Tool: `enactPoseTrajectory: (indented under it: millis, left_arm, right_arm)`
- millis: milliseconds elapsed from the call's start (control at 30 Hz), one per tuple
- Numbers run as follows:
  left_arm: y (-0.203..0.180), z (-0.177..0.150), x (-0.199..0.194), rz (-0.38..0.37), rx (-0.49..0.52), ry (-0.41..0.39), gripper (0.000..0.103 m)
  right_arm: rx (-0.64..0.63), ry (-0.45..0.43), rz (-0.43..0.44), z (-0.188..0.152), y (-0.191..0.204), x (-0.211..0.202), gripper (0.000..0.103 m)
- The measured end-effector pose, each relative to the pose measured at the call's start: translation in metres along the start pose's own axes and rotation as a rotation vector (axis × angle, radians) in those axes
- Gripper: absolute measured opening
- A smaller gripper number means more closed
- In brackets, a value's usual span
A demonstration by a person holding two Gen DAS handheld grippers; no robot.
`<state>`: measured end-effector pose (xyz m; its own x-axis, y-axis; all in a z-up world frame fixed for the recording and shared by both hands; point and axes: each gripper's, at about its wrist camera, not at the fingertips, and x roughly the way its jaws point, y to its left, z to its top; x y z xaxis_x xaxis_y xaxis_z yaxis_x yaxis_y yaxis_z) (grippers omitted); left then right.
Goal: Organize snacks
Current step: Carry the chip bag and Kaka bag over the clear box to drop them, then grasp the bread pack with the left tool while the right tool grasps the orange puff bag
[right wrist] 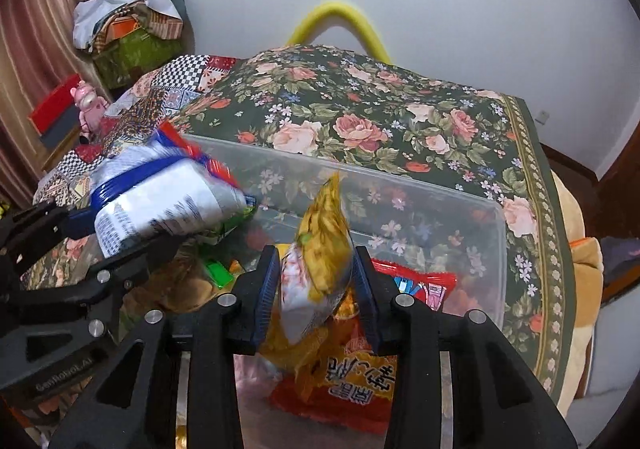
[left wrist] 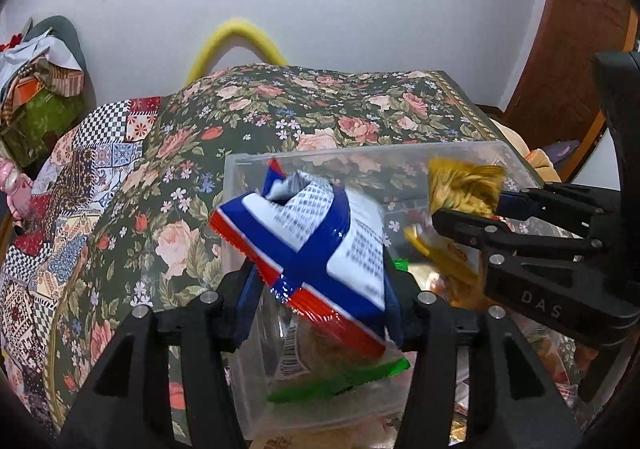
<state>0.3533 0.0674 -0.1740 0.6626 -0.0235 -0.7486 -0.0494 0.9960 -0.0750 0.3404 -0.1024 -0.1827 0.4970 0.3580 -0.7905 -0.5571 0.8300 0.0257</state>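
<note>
Bed (right wrist: 360,109), covered by a dark green floral spread (left wrist: 256,117) with pink and peach roses and a patterned border strip along its right edge. Spread humps up toward the wall.

On the left side, a patchwork quilt (left wrist: 80,177) of checkered, tiled and flowered squares lies over the bed, meeting the floral spread.

Clear plastic bin (left wrist: 516,165) sits directly on the floral spread, near side of the bed; the rose pattern shows through its walls. Snack packets lie inside it: a red packet (right wrist: 424,285) with printed characters, yellow and green ones partly hidden.
</note>
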Motion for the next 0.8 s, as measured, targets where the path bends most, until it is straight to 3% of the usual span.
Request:
enactPoseTrajectory:
  millis: [167,433,800]
  left_arm:
    - [0.0,0.0,-0.007,-0.008,0.005,-0.002,0.057]
    - [-0.002,0.0,-0.051,-0.027,0.015,-0.05,0.062]
    - [-0.001,-0.016,-0.125,-0.046,0.033,-0.113,0.069]
  right_arm:
    - [0.009,-0.03,-0.014,-0.001,-0.003,-0.011,0.054]
    - [0.026,-0.134,-0.007,-0.005,-0.003,-0.062,0.063]
    - [-0.006,-0.231,-0.028,-0.035,0.005,-0.13,0.065]
